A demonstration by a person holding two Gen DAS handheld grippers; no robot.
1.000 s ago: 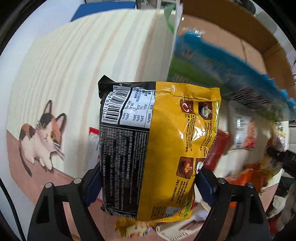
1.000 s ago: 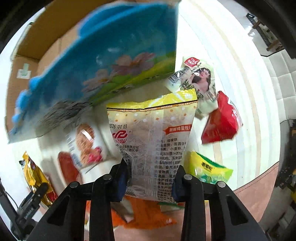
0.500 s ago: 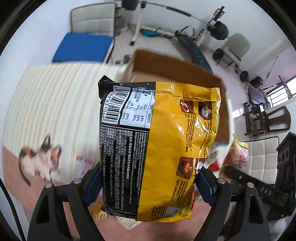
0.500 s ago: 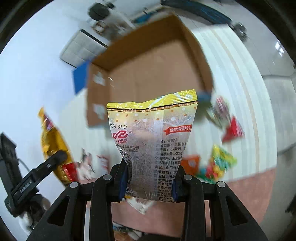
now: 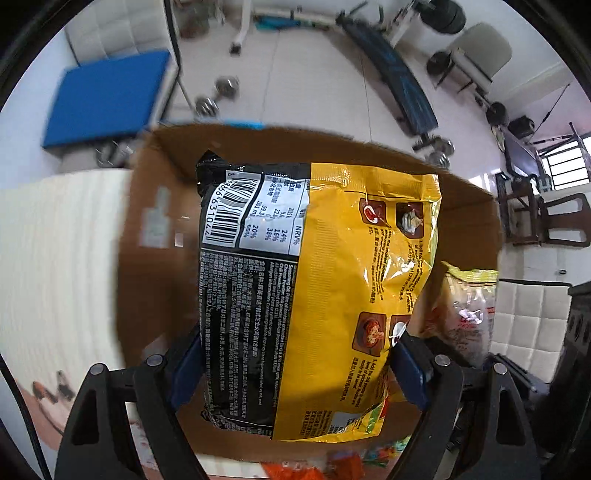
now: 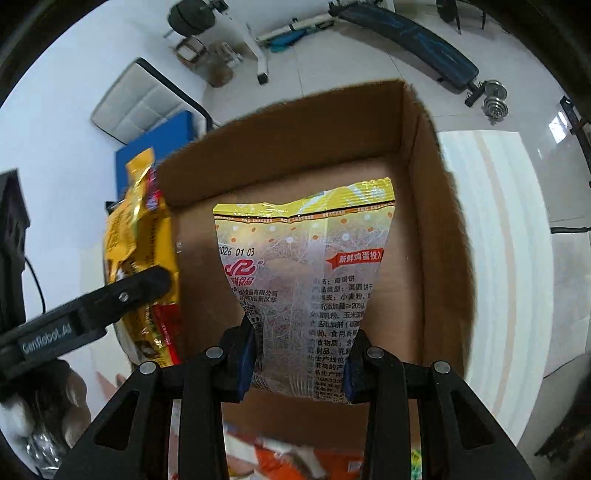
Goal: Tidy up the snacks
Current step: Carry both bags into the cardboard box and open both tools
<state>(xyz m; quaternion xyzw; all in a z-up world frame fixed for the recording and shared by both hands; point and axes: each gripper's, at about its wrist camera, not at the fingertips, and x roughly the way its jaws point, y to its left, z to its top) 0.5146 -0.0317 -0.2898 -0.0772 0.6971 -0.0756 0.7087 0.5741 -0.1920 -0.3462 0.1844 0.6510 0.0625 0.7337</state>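
My left gripper (image 5: 295, 373) is shut on a yellow and black noodle packet (image 5: 332, 295) and holds it upright over the open cardboard box (image 5: 155, 295). My right gripper (image 6: 299, 360) is shut on a clear egg-biscuit bag with a yellow top (image 6: 306, 280), held over the same box (image 6: 436, 258), whose bare floor shows behind it. The right view shows the noodle packet (image 6: 136, 251) and a left gripper finger (image 6: 110, 299) at the box's left wall. The biscuit bag (image 5: 469, 314) shows at the right of the left view.
The box stands on a cream striped tablecloth (image 5: 55, 266). Loose orange snack packets (image 6: 317, 461) lie in front of the box. Behind are a blue mat (image 5: 107, 96), a white padded chair (image 6: 147, 99), dumbbells (image 5: 218, 96) and a weight bench (image 6: 417, 33).
Both grippers have lifted their packets from the snack pile on the cloth and carried them up over the open box. The box's inside now fills both views.
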